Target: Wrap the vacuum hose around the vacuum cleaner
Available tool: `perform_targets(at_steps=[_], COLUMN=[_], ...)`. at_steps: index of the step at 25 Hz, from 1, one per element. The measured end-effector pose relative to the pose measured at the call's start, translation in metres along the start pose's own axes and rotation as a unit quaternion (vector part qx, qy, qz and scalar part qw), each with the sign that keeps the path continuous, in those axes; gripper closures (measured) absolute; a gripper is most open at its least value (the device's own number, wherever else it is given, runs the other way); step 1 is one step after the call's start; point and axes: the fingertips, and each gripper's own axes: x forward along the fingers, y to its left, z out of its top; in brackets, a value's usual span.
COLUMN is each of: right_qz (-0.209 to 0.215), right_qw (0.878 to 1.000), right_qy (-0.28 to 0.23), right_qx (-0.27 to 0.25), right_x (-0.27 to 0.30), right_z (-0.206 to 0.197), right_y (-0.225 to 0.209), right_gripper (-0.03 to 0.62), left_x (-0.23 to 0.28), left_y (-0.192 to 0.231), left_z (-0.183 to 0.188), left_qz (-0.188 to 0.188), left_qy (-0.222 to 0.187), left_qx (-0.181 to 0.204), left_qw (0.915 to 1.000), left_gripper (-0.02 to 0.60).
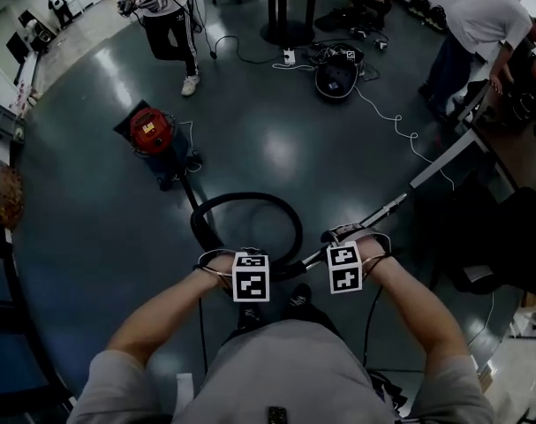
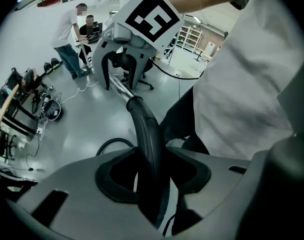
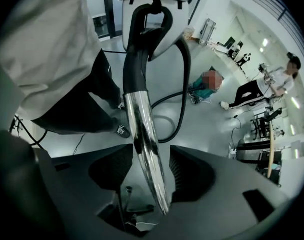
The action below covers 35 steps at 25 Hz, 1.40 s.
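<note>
Left gripper (image 2: 153, 178) is clenched on the black hose (image 1: 246, 198), close to where it joins the metal tube (image 3: 141, 129); right gripper (image 3: 150, 176) stands released, the shiny tube running between its jaws with the pads not pressing it; the tube points off toward two o'clock; the hose sweeps one loose loop ahead at twelve o'clock and leads back to the red vacuum cleaner (image 1: 151, 131), well apart at eleven o'clock; nothing wrapped yet, I'd say. To do this well, the right should take a firm hold on the tube first; then carry both toward the cleaner, keeping the loop wide and untwisted so it lays round the body without kinking.
</note>
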Motion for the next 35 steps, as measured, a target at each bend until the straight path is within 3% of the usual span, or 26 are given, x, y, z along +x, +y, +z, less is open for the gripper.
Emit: perform_targets(at_steps=[4,7,9,11,14,15,16,20,25,26,27,29,32,35], right_qz=[0.004,0.037,0.076,0.126,0.194,0.213,0.232,0.302,0.338,0.337,0.335,0.327,0.318,0.329], right_qw=[0.996,0.981,0.958,0.916,0.827,0.789,0.745,0.549,0.295,0.253,0.221,0.179,0.137,0.108], right_qy=[-0.055,-0.107,-0.151,-0.203,-0.269,-0.287,-0.301,-0.335,-0.352,-0.360,-0.366,-0.365,-0.349,-0.340], right_qx=[0.072,0.157,0.232,0.321,0.453,0.500,0.548,0.704,0.821,0.832,0.839,0.853,0.871,0.875], right_x=[0.023,0.056,0.080,0.097,0.113,0.119,0.126,0.161,0.209,0.218,0.225,0.240,0.263,0.277], right_z=[-0.018,-0.023,-0.020,-0.011,0.006,0.011,0.016,0.029,0.037,0.038,0.040,0.046,0.049,0.052], right_y=[-0.003,0.015,0.026,0.039,0.054,0.053,0.052,0.046,0.034,0.026,0.019,0.010,0.005,-0.001], right_gripper=[0.381,0.381,0.381,0.381,0.381,0.377,0.324,0.135,0.114,0.114,0.114,0.114,0.117,0.182], left_x=[0.021,0.058,0.078,0.092,0.104,0.107,0.109,0.116,0.123,0.126,0.129,0.136,0.147,0.152], left_y=[0.011,0.007,0.011,0.013,0.014,0.016,0.019,0.033,0.051,0.056,0.059,0.061,0.067,0.074], left_z=[0.008,-0.004,-0.019,-0.030,-0.038,-0.039,-0.039,-0.035,-0.023,-0.019,-0.017,-0.015,-0.016,-0.024], left_qz=[-0.019,-0.052,-0.065,-0.077,-0.097,-0.100,-0.101,-0.092,-0.088,-0.088,-0.089,-0.094,-0.100,-0.101], left_qy=[0.017,0.050,0.071,0.092,0.113,0.116,0.116,0.105,0.077,0.072,0.067,0.062,0.063,0.069], left_qx=[-0.052,-0.088,-0.107,-0.116,-0.122,-0.123,-0.127,-0.141,-0.155,-0.157,-0.157,-0.159,-0.161,-0.163], left_qw=[0.9983,0.9935,0.9895,0.9860,0.9814,0.9805,0.9800,0.9801,0.9809,0.9811,0.9812,0.9809,0.9799,0.9791], left_gripper=[0.414,0.414,0.416,0.416,0.416,0.416,0.416,0.416,0.417,0.417,0.417,0.416,0.417,0.416])
